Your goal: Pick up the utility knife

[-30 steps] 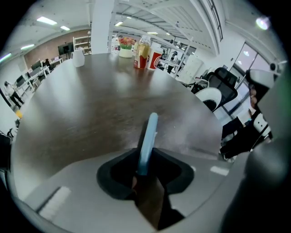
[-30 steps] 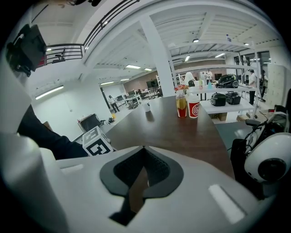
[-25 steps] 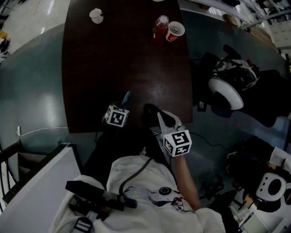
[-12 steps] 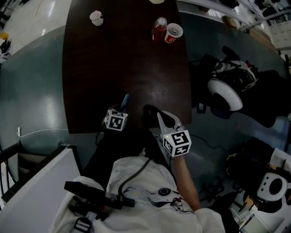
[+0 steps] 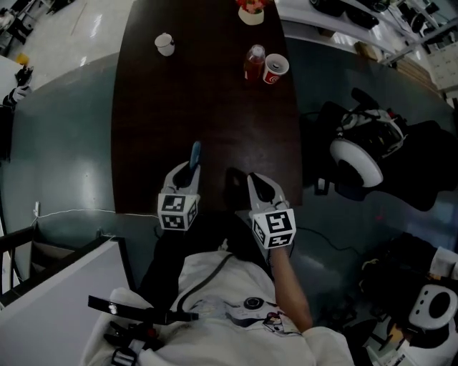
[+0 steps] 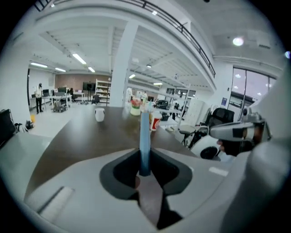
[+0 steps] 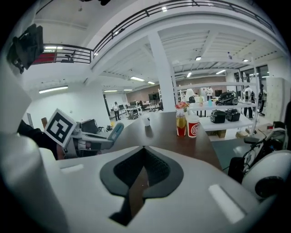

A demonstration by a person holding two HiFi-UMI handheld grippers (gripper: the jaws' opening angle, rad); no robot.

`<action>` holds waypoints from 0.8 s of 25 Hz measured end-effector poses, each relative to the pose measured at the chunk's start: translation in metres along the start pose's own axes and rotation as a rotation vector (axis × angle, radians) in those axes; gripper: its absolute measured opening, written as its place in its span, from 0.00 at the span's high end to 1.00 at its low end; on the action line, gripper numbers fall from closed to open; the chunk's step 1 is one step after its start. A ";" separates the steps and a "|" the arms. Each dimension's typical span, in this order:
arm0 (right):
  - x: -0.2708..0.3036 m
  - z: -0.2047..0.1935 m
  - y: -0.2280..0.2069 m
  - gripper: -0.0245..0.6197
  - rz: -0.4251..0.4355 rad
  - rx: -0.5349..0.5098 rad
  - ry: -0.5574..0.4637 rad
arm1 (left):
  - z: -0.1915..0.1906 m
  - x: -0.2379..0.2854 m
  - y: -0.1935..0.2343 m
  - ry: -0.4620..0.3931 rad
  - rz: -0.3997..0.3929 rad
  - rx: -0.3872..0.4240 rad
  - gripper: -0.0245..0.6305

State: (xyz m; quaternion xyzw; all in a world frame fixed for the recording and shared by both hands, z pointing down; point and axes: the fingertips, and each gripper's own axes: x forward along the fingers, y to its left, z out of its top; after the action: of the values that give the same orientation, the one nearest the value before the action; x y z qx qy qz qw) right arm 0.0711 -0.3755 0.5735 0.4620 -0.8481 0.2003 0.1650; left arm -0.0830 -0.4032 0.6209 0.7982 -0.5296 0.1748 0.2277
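Note:
The utility knife (image 5: 195, 152) is a slim blue stick above the near end of the dark table (image 5: 215, 107). My left gripper (image 5: 189, 169) is shut on its lower end and holds it off the tabletop. In the left gripper view the knife (image 6: 145, 136) stands up between the jaws of that gripper (image 6: 144, 169), pointing toward the far end of the table. My right gripper (image 5: 242, 176) hovers just to the right, shut with nothing in it. In the right gripper view its tips (image 7: 143, 148) meet, and the knife (image 7: 115, 132) shows at the left.
At the table's far end stand a white cup (image 5: 164, 44), a red bottle (image 5: 254, 63), a red-and-white cup (image 5: 275, 68) and a flower pot (image 5: 251, 11). A black-and-white office chair (image 5: 358, 154) stands right of the table. The person's body is close behind both grippers.
My left gripper has risen and tilted up with the blue knife, lifting it off the table. The right gripper has shifted up only slightly.

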 end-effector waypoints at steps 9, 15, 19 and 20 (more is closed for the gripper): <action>-0.015 0.069 0.000 0.96 -0.036 -0.059 -0.193 | 0.116 -0.062 -0.012 -0.338 0.075 0.116 0.86; -0.027 0.088 0.003 0.96 -0.032 -0.077 -0.248 | 0.133 -0.083 -0.023 -0.395 0.104 0.139 0.86; -0.033 0.092 0.007 0.96 -0.035 -0.084 -0.267 | 0.139 -0.097 -0.028 -0.433 0.106 0.151 0.86; -0.035 0.092 0.009 0.96 -0.035 -0.086 -0.272 | 0.140 -0.101 -0.029 -0.441 0.107 0.151 0.86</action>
State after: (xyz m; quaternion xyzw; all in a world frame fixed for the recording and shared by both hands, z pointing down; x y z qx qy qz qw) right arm 0.0725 -0.3912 0.4758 0.4921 -0.8622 0.0966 0.0717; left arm -0.0895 -0.3927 0.4466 0.8027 -0.5934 0.0471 0.0364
